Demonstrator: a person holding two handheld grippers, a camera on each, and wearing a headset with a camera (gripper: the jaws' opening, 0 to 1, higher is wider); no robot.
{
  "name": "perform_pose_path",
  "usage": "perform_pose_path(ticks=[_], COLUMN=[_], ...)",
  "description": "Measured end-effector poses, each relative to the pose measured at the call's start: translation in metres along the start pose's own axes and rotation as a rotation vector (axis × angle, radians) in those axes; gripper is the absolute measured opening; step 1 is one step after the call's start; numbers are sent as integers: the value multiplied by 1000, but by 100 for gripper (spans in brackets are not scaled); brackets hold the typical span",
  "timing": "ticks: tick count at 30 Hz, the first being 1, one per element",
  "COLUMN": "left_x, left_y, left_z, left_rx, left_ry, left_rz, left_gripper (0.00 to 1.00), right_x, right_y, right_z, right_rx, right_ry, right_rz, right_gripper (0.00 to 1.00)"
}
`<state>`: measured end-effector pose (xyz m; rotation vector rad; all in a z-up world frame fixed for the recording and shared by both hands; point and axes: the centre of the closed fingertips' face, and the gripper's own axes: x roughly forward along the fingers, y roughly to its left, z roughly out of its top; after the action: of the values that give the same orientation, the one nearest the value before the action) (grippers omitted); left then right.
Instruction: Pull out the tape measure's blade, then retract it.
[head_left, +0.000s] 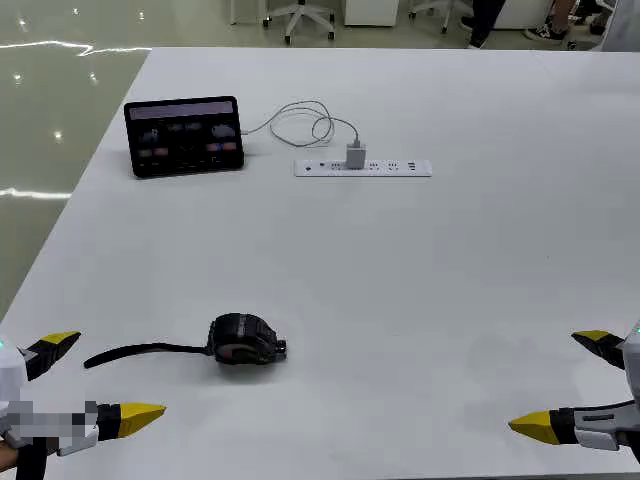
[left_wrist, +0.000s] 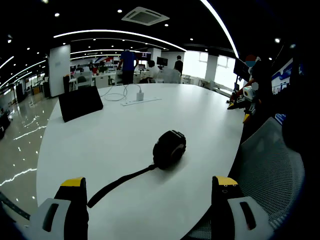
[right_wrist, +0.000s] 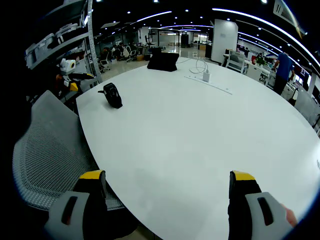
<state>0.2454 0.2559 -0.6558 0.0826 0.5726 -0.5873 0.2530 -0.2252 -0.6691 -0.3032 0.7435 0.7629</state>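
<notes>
tape measure (head_left: 247, 340): black case lying on the white table (head_left: 420, 260), near the front edge, left of centre in the head view
wrist strap (head_left: 140, 352): trails flat from the case toward the left gripper; its free end lies near that gripper's tips, not touching
long axis: strap and case run in one line, roughly left-right across the person
blade: none drawn out that shows; a small nub on the case end away from the strap may be the hook, too small to tell
left gripper (head_left: 105, 378): jaws spread wide, nothing between them; low at the front-left table edge
left gripper view: case sits ahead and about centred between the jaws, strap running back toward them
right gripper (head_left: 560, 382): jaws spread wide, empty; at the front-right edge, well apart from the case
right gripper view: case far off to the upper left, across bare table
nearer hand: left, clearly
step judged: not begun, nothing held
next move likely needs: left closing on the case, right crossing over to the nub end
risk: the strap lies in the left jaws' path and may get pinched instead of the case
clutter: tablet (head_left: 184, 135) and power strip (head_left: 362, 167) at the far side, well apart from the work
</notes>
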Motion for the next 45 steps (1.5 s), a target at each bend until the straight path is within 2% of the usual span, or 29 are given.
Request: perform_pose_path(ticks=[7, 14, 16, 23, 24, 26, 29, 31, 33, 34, 36, 39, 42, 43, 44, 45], left_x=[1, -2, -2, 5, 8, 12, 22, 29, 36, 41, 48, 61, 71, 73, 77, 81], left_y=[-3, -1, -1, -1, -1, -2, -6, -2, -7, -9, -13, -19, -27, -36, -36, -35], left_z=[-3, -5, -5, 3, 5, 9, 13, 16, 16, 17, 21, 23, 25, 18, 15, 17], left_rx=[2, 1, 2, 6, -10, -17, 35, 119, 120, 139, 173, 251, 266, 239, 263, 300], left_ry=[13, 18, 19, 10, 5, 5, 33, 49, 80, 91, 99, 134, 149, 199, 231, 229], left_rz=[-3, -1, -1, -18, -28, -45, -82, -65, -99, -114, -140, -184, -231, -287, -290, -286], left_gripper=[100, 100, 100, 100, 100, 100, 100, 100, 100, 100, 100, 100, 100, 100, 99, 98], right_x=[-2, -2, -1, 2, 3, 7, 18, 26, 33, 38, 45, 58, 67, 71, 75, 77], right_y=[0, 0, -1, -3, -2, 0, 8, 12, 16, 20, 23, 30, 36, 39, 40, 42], right_z=[-7, -6, -4, 4, 7, 16, 22, 31, 35, 38, 45, 57, 65, 68, 71, 74], right_rx=[0, -5, -9, -32, -37, -55, -67, -104, -117, -118, -138, -164, -182, -192, -206, -214], right_ry=[18, 19, 10, 9, 8, -29, -13, -33, -22, -22, -28, -33, -38, -40, -36, -36], right_rz=[4, 5, 0, 7, 10, 21, 63, 81, 92, 111, 116, 134, 150, 159, 167, 171], right_gripper=[96, 96, 100, 100, 100, 100, 100, 100, 100, 100, 100, 100, 100, 100, 100, 100])
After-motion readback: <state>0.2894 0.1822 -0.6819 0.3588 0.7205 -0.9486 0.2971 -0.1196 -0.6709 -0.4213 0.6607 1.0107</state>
